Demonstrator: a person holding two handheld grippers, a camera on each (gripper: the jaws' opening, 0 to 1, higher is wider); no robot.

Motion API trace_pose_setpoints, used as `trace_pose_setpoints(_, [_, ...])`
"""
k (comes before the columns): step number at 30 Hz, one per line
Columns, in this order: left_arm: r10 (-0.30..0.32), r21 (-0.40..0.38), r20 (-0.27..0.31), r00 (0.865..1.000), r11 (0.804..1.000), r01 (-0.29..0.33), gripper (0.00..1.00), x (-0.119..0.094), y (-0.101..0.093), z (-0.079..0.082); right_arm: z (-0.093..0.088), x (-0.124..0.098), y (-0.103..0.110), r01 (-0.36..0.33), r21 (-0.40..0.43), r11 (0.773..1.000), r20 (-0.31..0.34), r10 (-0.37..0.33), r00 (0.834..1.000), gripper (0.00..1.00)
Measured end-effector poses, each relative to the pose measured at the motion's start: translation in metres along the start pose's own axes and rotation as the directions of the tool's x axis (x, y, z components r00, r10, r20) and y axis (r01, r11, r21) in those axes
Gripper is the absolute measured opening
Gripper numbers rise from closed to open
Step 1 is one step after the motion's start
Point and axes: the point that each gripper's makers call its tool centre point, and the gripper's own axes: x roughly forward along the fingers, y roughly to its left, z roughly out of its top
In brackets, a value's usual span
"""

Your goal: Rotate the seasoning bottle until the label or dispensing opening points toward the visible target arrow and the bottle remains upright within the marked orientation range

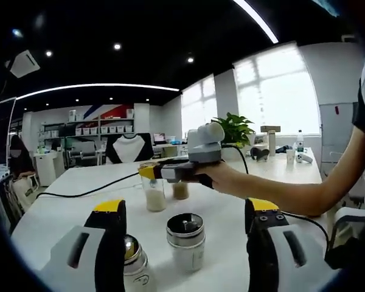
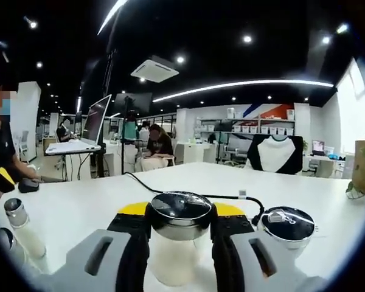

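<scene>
The right tool (image 2: 179, 243) is clamped on the seasoning bottle (image 2: 180, 234), one jaw pressing each side of the glass body just below the metal cap. The bottle stands upright on the white surface (image 2: 79, 207). A second bottle (image 2: 287, 226) stands just beside it. The left tool (image 1: 185, 234) is released, jaws spread wide, with a capped jar (image 1: 186, 241) standing between them, untouched.

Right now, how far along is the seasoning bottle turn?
Done: the right gripper has closed on the seasoning bottle, which stands upright on the white table. In hand: that grip. Left: the rotation itself; no target arrow is visible, so alignment can't be judged. The left gripper is open, idle.
</scene>
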Motion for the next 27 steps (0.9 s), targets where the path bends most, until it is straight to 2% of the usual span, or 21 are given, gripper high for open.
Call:
trace_pose_setpoints(6, [0.0, -0.008, 0.012, 1.0, 1.0, 0.0, 0.81, -0.003, -0.001, 0.002, 0.01, -0.003, 0.005, -0.005, -0.017, 1.0, 0.026, 0.005, 1.0, 0.35])
trace_pose_setpoints(9, [-0.002, -0.007, 0.015, 1.0, 1.0, 0.002, 0.81, -0.004, -0.003, 0.003, 0.01, -0.012, 0.011, -0.009, -0.01, 1.0, 0.029, 0.01, 1.0, 0.35])
trace_pose_setpoints(14, [-0.008, 0.001, 0.011, 1.0, 1.0, 0.008, 0.81, -0.004, -0.007, 0.004, 0.011, -0.017, 0.01, -0.011, 0.001, 1.0, 0.028, 0.011, 1.0, 0.35])
trace_pose_setpoints(22, [-0.007, 0.013, 0.013, 1.0, 1.0, 0.007, 0.81, -0.003, -0.013, 0.007, 0.013, -0.036, 0.016, -0.002, 0.005, 1.0, 0.037, 0.001, 0.999, 0.35])
trace_pose_setpoints(25, [0.033, 0.029, 0.03, 0.999, 0.999, -0.034, 0.8, -0.004, -0.011, 0.01, 0.014, -0.042, 0.017, 0.0, -0.007, 1.0, 0.044, 0.0, 0.999, 0.35])
trace_pose_setpoints(27, [0.041, 0.043, 0.019, 0.999, 0.998, -0.041, 0.8, -0.004, -0.011, 0.01, 0.015, -0.047, 0.016, 0.001, -0.008, 1.0, 0.043, 0.0, 0.999, 0.35])
